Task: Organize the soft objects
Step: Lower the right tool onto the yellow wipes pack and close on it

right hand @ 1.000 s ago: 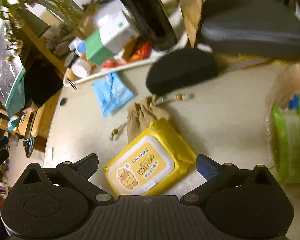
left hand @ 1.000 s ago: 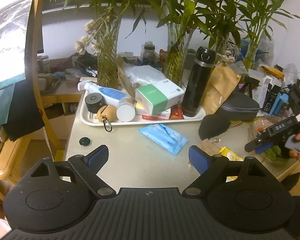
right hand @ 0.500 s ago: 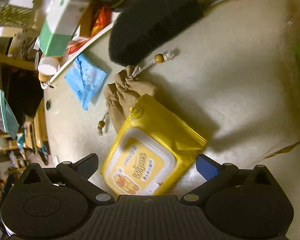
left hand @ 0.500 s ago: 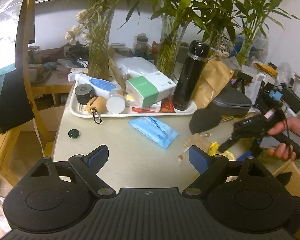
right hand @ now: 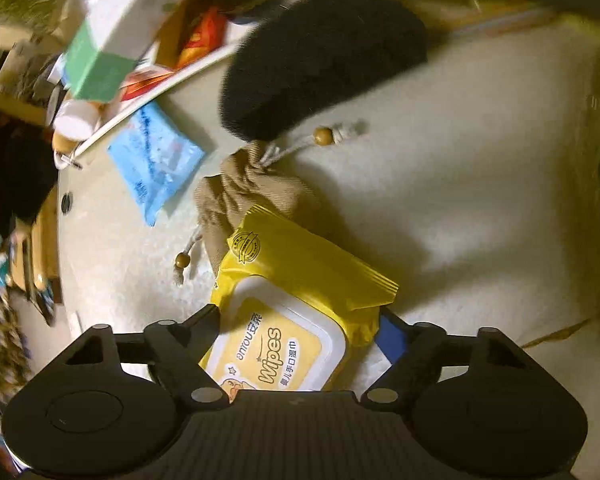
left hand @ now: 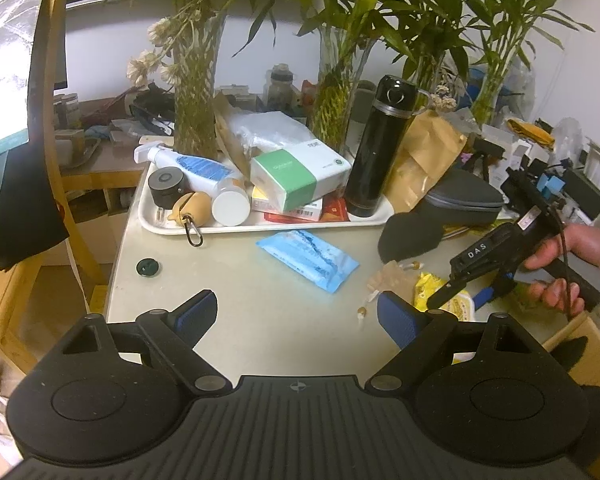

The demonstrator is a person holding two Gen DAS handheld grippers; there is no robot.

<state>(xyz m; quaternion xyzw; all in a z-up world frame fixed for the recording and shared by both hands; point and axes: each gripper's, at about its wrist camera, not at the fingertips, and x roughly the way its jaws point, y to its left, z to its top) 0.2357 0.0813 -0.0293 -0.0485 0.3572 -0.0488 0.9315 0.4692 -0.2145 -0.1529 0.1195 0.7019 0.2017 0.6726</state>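
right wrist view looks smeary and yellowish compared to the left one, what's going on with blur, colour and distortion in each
Right wrist view: warm yellow cast, motion smear toward the upper-left edge over the green-and-white carton, while the yellow wipes pack between the right tongs stays readable. Left wrist view: cooler, sharp light; fisheye bends the white plastic tray and wooden chair frame.
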